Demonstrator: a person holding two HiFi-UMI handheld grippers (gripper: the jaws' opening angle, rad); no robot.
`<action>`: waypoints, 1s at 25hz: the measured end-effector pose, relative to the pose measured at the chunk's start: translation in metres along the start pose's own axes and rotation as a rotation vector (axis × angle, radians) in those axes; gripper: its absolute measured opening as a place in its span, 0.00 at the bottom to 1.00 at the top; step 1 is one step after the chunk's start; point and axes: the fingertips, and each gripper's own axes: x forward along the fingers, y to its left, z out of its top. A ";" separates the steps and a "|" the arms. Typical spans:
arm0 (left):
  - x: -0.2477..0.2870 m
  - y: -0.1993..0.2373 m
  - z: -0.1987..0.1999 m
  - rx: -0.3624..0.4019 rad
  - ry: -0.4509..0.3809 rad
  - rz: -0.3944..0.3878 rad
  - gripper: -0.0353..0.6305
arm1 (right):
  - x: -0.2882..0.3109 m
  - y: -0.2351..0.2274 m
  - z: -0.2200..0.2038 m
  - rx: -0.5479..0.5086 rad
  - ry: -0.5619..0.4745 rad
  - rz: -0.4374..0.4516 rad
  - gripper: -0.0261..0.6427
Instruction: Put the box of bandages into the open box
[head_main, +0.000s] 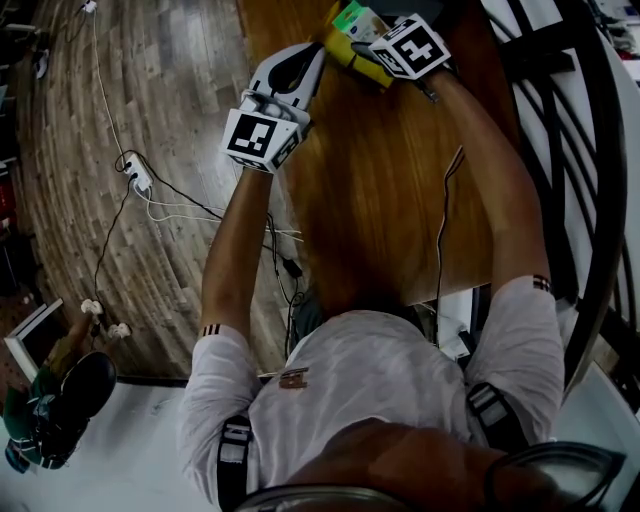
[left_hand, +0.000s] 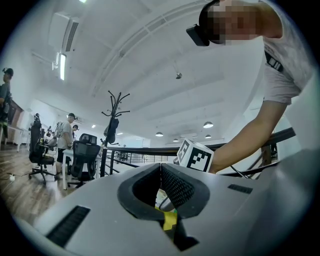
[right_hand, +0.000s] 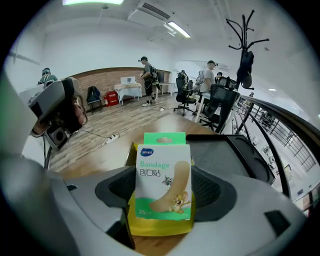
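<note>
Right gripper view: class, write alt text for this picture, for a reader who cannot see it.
A white and green bandage box is held upright between the two grey jaws of the right gripper, with a yellow box right under it on a wooden table. Behind are a black tray and an office with people and chairs.

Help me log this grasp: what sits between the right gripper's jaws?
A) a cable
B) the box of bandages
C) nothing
B: the right gripper view shows the right gripper shut on the box of bandages, with the yellow box showing under it.
</note>
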 end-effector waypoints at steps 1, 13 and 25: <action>0.000 0.000 -0.002 0.000 0.001 -0.002 0.08 | 0.003 0.000 -0.002 -0.005 0.015 0.002 0.51; 0.007 0.005 -0.020 -0.012 0.000 -0.002 0.08 | 0.047 -0.004 -0.031 -0.042 0.208 0.052 0.51; 0.001 0.015 -0.021 -0.009 0.001 0.000 0.08 | 0.071 0.002 -0.042 -0.089 0.330 0.092 0.51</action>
